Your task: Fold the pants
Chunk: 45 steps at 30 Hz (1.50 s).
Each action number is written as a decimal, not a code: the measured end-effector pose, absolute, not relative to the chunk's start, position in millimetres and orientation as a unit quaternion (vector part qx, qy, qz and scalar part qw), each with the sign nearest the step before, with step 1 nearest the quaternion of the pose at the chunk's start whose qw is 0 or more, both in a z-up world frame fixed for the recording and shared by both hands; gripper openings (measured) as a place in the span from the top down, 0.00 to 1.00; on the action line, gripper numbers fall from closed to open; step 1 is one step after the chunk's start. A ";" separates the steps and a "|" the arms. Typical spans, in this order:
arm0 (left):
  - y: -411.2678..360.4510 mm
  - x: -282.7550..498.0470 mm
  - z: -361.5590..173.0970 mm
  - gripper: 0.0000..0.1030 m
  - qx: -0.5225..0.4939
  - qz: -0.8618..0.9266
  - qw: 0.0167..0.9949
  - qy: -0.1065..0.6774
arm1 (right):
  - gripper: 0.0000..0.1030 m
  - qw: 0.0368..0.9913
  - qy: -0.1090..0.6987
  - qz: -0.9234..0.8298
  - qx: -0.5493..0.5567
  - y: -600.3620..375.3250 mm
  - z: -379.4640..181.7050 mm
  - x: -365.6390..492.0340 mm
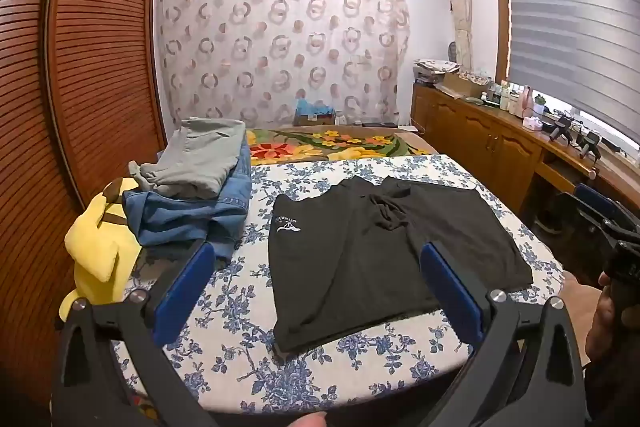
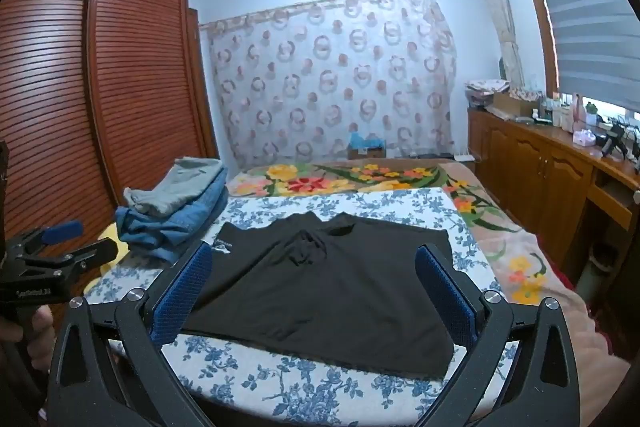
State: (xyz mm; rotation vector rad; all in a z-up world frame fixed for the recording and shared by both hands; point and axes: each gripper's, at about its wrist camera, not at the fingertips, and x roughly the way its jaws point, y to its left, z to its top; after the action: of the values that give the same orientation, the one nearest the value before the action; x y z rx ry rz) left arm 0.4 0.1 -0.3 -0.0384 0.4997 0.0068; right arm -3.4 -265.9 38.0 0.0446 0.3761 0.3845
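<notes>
A pair of black shorts (image 1: 384, 251) (image 2: 328, 287) lies spread flat on the blue-flowered sheet (image 1: 248, 307) (image 2: 280, 379), waistband bunched at the far side, a small white logo on its left leg. My left gripper (image 1: 318, 287) hovers over the near left part of the shorts, open, with nothing between its blue pads. Over the shorts' near edge hangs my right gripper (image 2: 314, 291), likewise open and empty. From the right wrist view the left gripper (image 2: 60, 247) shows at the far left edge; the left wrist view has the right gripper (image 1: 608, 223) at its far right edge.
A stack of folded clothes, grey pants (image 1: 196, 159) (image 2: 176, 187) on blue jeans (image 1: 192, 215) (image 2: 176, 223), sits at the bed's left, beside a yellow plush (image 1: 100, 243). A flowered blanket (image 1: 332, 143) lies beyond. A wooden wardrobe (image 1: 80, 67) stands left, a cluttered counter (image 1: 520, 119) right.
</notes>
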 end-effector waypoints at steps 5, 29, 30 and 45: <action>1.7 -1.7 -5.8 0.00 -0.017 0.005 0.970 0.244 | 0.00 0.964 0.184 0.190 0.020 -265.0 38.7 -4.3; 2.0 -0.5 -5.0 0.00 -0.015 0.005 0.969 0.245 | 0.00 0.964 0.183 0.190 0.017 -262.9 37.9 -5.6; 2.0 -0.3 -5.5 0.00 -0.016 0.005 0.969 0.245 | 0.00 0.964 0.183 0.190 0.017 -263.0 37.8 -5.4; 1.8 -1.4 -5.1 0.00 -0.015 0.004 0.970 0.244 | 0.00 0.964 0.183 0.190 0.017 -263.5 37.4 -5.3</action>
State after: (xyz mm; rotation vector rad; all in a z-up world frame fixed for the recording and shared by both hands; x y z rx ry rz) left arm -1.4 1.8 -5.1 -0.0296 0.4922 0.0086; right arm -5.3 -263.5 37.4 0.0343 0.3705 0.3847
